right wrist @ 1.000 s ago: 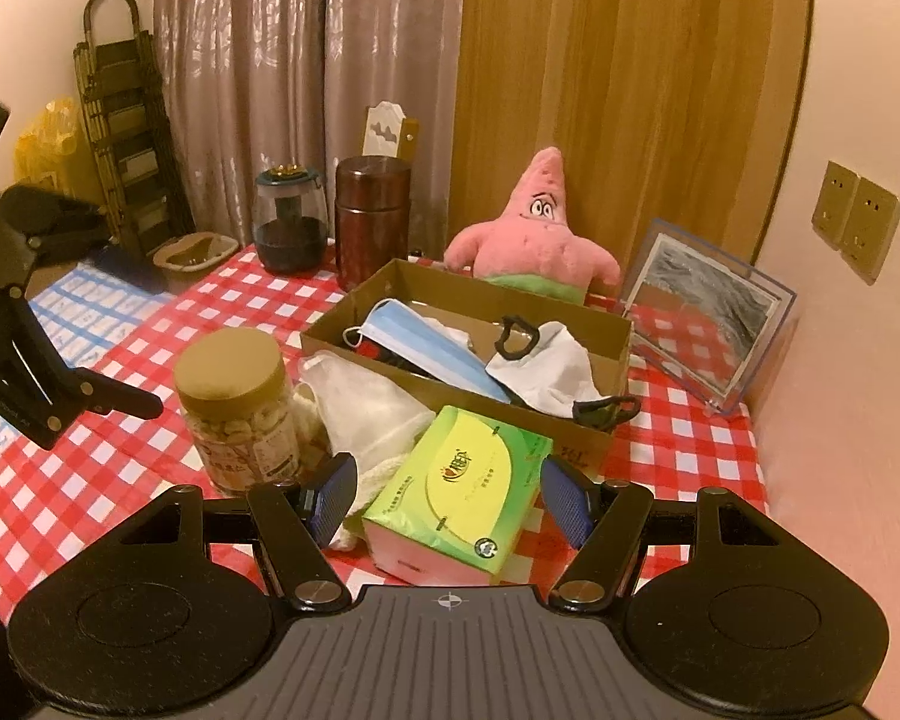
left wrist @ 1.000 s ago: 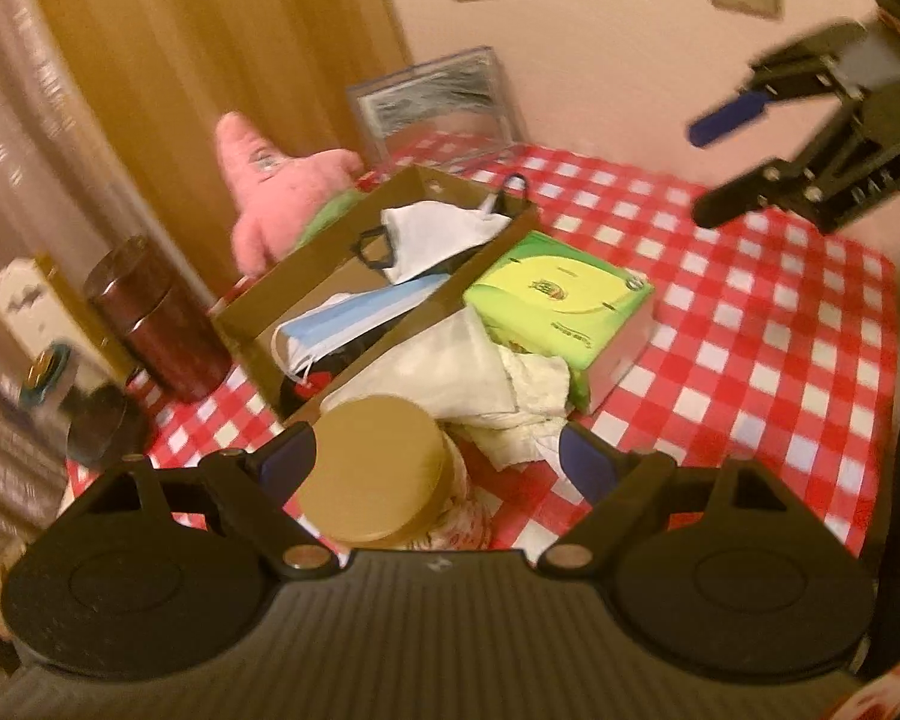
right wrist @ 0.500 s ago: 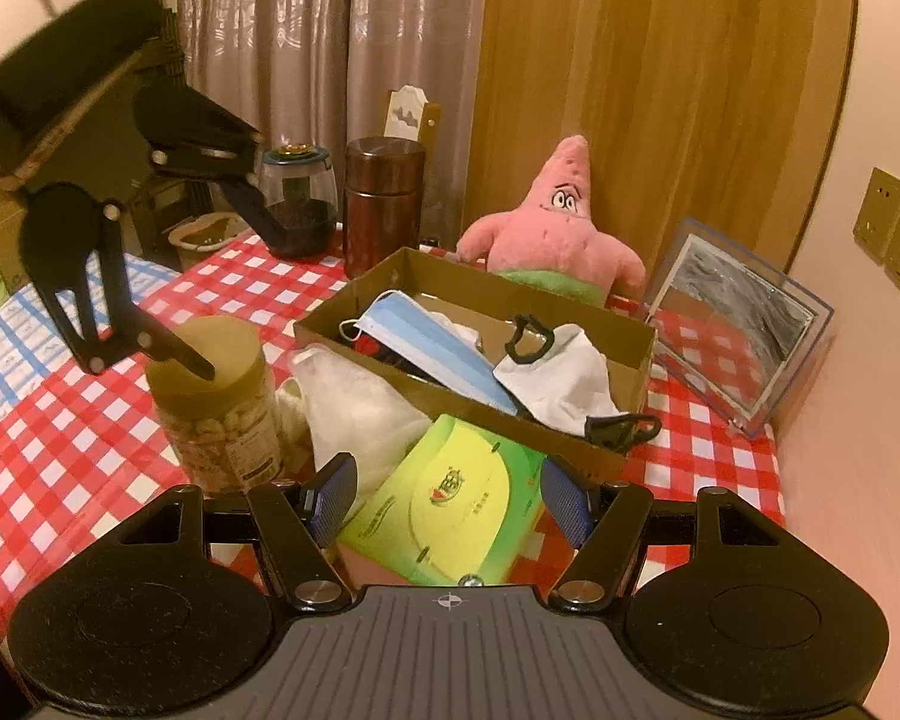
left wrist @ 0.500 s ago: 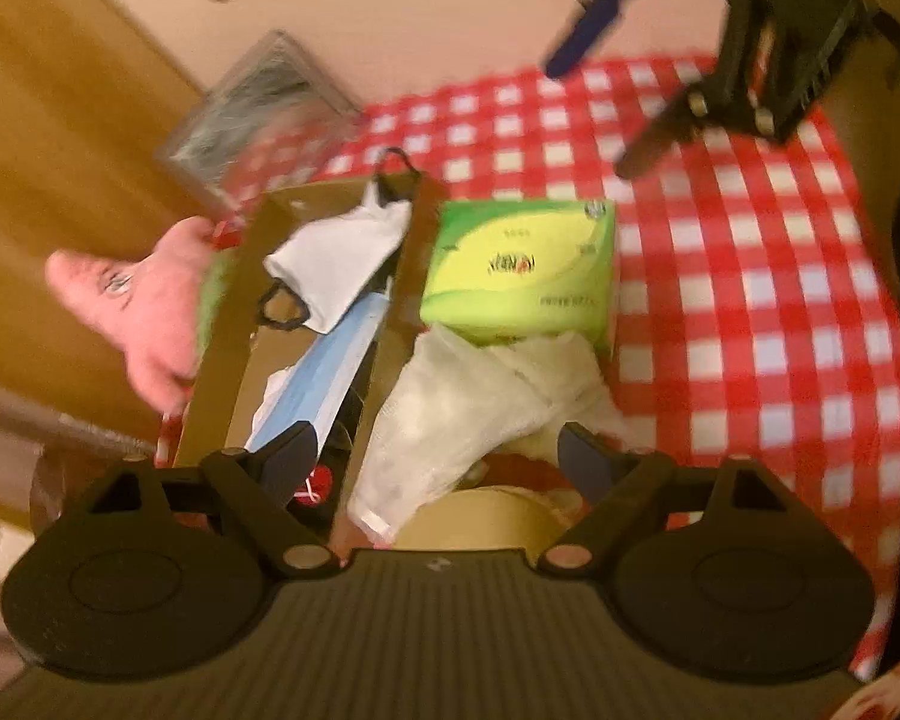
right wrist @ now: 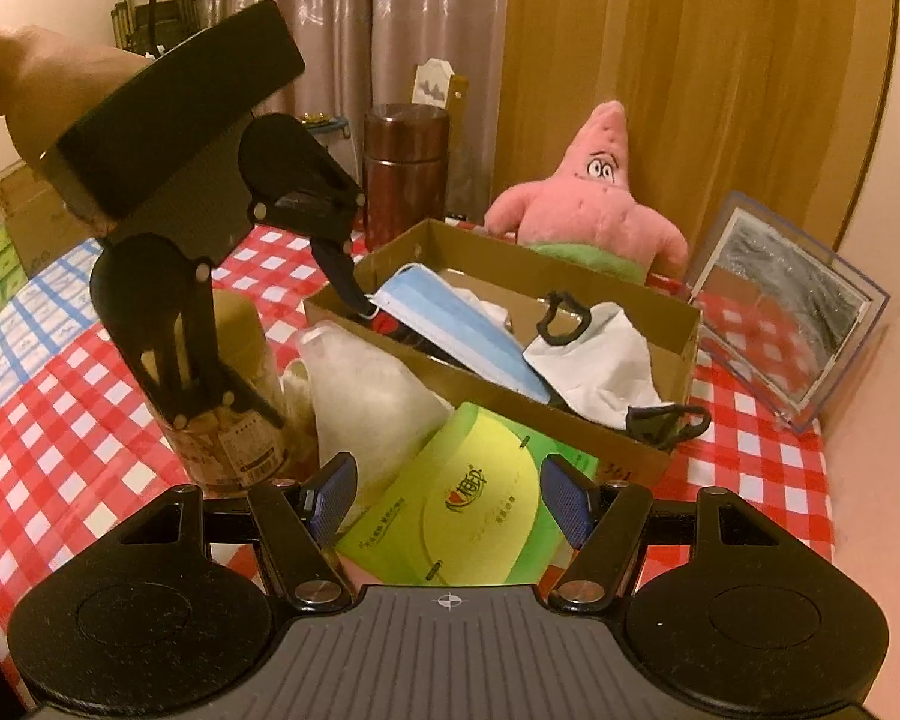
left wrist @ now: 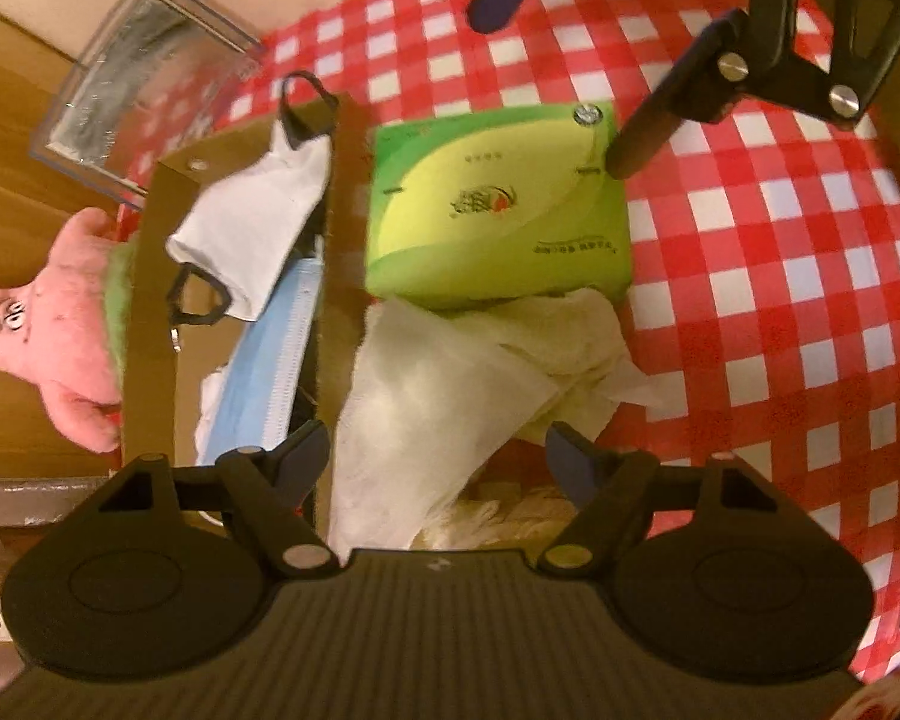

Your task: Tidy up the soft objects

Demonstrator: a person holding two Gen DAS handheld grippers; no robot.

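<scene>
A crumpled white cloth [left wrist: 450,396] lies on the checked table between the green tissue pack [left wrist: 498,216] and a jar. My left gripper [left wrist: 438,456] is open, pointing down just above the cloth. My right gripper [right wrist: 447,492] is open and empty, hovering over the tissue pack [right wrist: 468,516]. A brown cardboard box [right wrist: 678,330] holds a blue mask [right wrist: 456,324] and a white mask [right wrist: 600,360]. A pink star plush [right wrist: 594,210] stands behind the box. The cloth also shows in the right wrist view [right wrist: 366,396].
A jar of snacks [right wrist: 240,420] stands left of the cloth, partly behind the left gripper. A brown canister [right wrist: 405,174] and a framed picture [right wrist: 786,306] stand at the back. The wall is at the right. The red checked tablecloth [left wrist: 810,300] stretches right.
My left gripper has swung over the jar and tilted down over the white cloth. My right gripper has moved lower and closer to the tissue pack.
</scene>
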